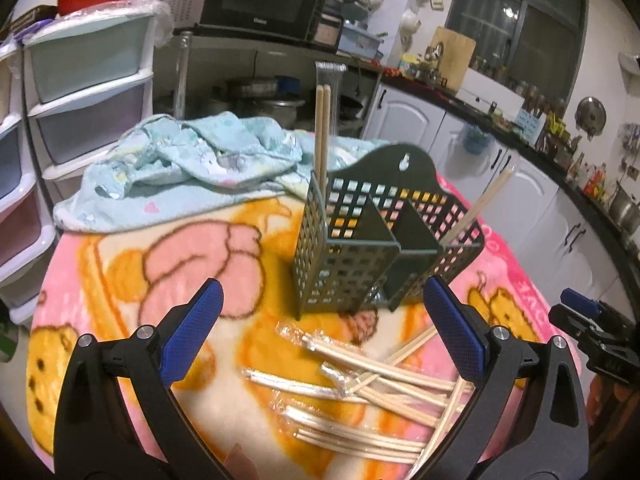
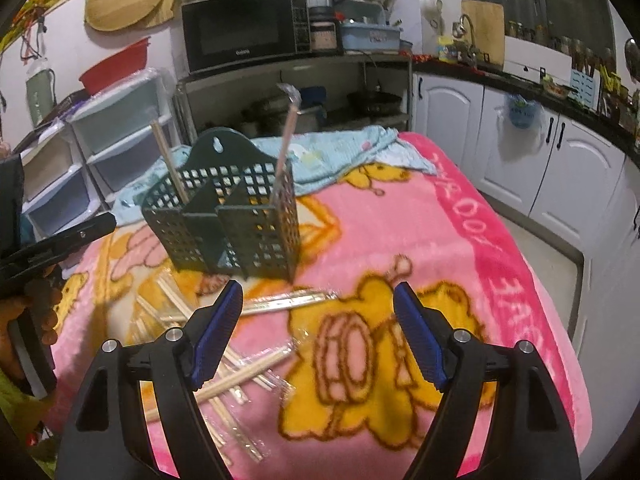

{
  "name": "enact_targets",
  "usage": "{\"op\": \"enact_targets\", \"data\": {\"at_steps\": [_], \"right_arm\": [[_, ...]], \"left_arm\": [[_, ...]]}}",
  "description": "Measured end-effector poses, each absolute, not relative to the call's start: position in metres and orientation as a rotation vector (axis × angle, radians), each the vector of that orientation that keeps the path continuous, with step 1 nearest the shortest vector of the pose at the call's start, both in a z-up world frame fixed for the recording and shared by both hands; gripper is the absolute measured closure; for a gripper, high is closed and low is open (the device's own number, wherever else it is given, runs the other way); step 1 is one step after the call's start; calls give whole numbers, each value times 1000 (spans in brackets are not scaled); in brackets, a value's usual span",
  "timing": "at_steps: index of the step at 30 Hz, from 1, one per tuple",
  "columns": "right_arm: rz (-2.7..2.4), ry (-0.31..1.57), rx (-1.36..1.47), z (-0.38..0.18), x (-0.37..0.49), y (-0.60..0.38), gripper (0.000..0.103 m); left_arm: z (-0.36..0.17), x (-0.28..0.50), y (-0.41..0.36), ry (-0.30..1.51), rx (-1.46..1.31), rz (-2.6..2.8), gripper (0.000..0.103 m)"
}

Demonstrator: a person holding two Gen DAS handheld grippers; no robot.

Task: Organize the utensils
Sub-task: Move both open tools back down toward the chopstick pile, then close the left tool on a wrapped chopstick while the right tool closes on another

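Here, both tools are hanging wide over loose chopsticks near a green caddy.
Left wrist view: the left tool [image 1: 322,312] is gaping empty above the chopsticks [image 1: 372,388] on the pink blanket [image 1: 120,264]; the caddy [image 1: 380,236] is standing just beyond. Right wrist view: the right tool [image 2: 318,316] is spreading wide, gripping nothing; caddy [image 2: 228,220] far left, chopsticks [image 2: 240,372] near left.

behind the pink cartoon blanket [image 2: 460,216] you face a black microwave [image 2: 244,32] on a metal shelf unit [image 2: 292,92]. left of the microwave stand pastel plastic drawers [image 1: 88,92]; right of it white cabinets [image 2: 512,128] run under a dark window [image 1: 520,12].
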State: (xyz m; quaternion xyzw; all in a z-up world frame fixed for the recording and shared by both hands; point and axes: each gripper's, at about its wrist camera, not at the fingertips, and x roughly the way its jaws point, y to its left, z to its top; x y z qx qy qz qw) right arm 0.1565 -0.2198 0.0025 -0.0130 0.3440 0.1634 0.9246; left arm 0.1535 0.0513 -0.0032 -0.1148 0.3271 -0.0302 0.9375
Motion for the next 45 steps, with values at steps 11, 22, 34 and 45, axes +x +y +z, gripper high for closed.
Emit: {"op": "enact_targets", "data": {"at_steps": [11, 22, 34, 45], "right_arm": [[308, 773, -42, -25, 168, -222, 28], [358, 830, -43, -46, 177, -202, 28], [401, 951, 33, -75, 200, -192, 33], [405, 1039, 118, -92, 214, -193, 42]], "left_arm": [[-34, 166, 42, 762, -206, -91, 11], [-53, 173, 43, 812, -194, -122, 11], [-70, 186, 56, 867, -274, -162, 12], [-81, 198, 62, 911, -346, -209, 34]]}}
